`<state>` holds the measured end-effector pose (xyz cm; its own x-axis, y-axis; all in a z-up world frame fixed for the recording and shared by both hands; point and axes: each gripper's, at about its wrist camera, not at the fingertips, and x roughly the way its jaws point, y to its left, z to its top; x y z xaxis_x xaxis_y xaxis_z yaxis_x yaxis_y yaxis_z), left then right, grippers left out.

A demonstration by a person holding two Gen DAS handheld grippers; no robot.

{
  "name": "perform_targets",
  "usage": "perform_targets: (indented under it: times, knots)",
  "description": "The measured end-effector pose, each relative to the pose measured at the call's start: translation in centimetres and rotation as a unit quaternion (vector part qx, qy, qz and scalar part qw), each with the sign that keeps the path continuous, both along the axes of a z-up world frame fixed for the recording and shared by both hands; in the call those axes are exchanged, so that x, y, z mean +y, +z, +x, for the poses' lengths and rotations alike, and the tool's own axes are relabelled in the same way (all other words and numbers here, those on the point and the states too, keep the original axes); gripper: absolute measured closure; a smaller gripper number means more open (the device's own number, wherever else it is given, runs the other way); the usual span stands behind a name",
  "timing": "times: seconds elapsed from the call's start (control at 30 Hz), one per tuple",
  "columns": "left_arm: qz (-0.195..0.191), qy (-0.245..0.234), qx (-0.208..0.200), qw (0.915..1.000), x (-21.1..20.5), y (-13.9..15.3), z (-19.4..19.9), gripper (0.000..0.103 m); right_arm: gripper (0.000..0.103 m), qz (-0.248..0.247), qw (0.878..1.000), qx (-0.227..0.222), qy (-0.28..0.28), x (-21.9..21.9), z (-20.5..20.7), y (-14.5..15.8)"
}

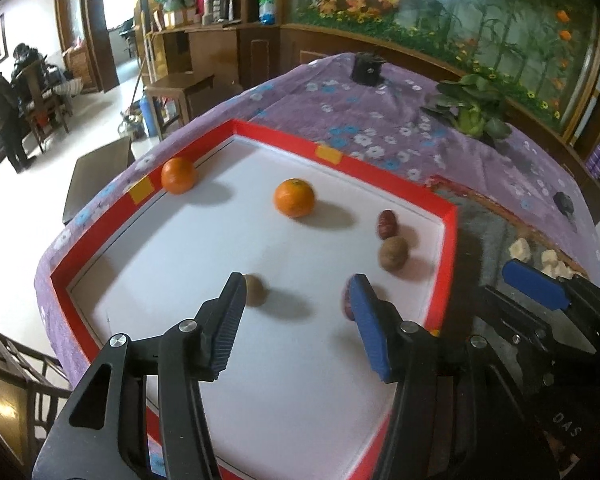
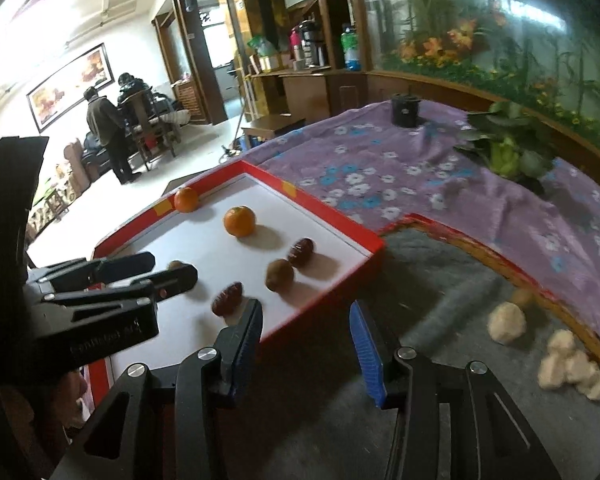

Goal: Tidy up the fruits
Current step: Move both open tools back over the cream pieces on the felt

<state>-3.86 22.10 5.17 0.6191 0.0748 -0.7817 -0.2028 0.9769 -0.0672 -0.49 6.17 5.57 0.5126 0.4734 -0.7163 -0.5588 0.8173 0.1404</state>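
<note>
A red-rimmed tray (image 1: 284,138) with a white floor holds two oranges (image 1: 179,175) (image 1: 294,197), two dark red dates (image 1: 389,224) (image 2: 228,299) and two brown round fruits (image 1: 393,253) (image 1: 256,290). My left gripper (image 1: 296,292) hangs open over the tray's near part. One brown fruit lies just past its left finger, and a date sits half hidden behind its blue right pad. My right gripper (image 2: 306,312) is open with nothing between its fingers, above the tray's right rim (image 2: 332,208) and the grey mat (image 2: 432,280). One of its blue fingers (image 1: 536,284) shows in the left wrist view.
Several pale lumpy pieces (image 2: 506,322) lie on the grey mat to the right of the tray. Leafy greens (image 2: 508,152) and a black cup (image 2: 406,110) stand on the purple floral cloth (image 2: 380,160) behind. Two people stand far off at the left.
</note>
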Motion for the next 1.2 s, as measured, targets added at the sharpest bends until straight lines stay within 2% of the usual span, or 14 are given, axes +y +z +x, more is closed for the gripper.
perform_targets:
  times: [0.37, 0.5, 0.73, 1.2]
  knots:
    - [0.0, -0.058, -0.008, 0.9983, -6.0, 1.0, 0.1, 0.049, 0.056, -0.007, 0.998, -0.014, -0.062, -7.3, -2.9, 0.8]
    - [-0.005, -0.086, -0.007, 0.9963, -8.6, 1.2, 0.3, 0.049, 0.056, -0.018, 0.994, -0.015, -0.103, -11.6, -3.9, 0.7]
    - [-0.01, -0.134, -0.001, 0.9909, -13.4, 1.1, 1.4, 0.049, 0.056, -0.008, 0.989, -0.005, -0.149, -17.0, -4.6, 0.4]
    - [-0.012, -0.175, 0.02, 0.9844, -18.9, -0.4, 5.0, 0.049, 0.055, 0.004, 0.985, 0.005, -0.171, -20.6, -4.2, -0.5]
